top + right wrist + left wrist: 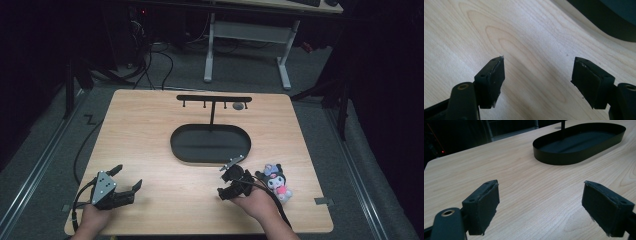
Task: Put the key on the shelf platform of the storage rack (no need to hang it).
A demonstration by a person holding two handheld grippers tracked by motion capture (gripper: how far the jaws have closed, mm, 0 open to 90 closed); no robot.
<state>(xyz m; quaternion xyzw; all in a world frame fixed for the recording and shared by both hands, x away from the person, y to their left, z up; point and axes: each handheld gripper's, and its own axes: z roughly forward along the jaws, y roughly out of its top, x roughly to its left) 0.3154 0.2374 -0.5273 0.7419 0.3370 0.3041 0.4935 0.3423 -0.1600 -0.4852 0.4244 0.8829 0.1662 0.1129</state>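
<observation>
**Both grippers empty beside the plush toy**

The left gripper [129,180] sits at seven o'clock, jaws spread over bare wooden table [145,135]. The right gripper [223,183], at five o'clock, is likewise spread and empty. A plush toy [276,182], seemingly lying flat, is just right of it. Beyond the black tray [210,156], the room is dark.

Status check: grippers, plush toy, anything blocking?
Left gripper open, empty, over bare table. Right gripper open, empty, just left of plush toy, not touching. Black oval tray behind; nothing between.
</observation>
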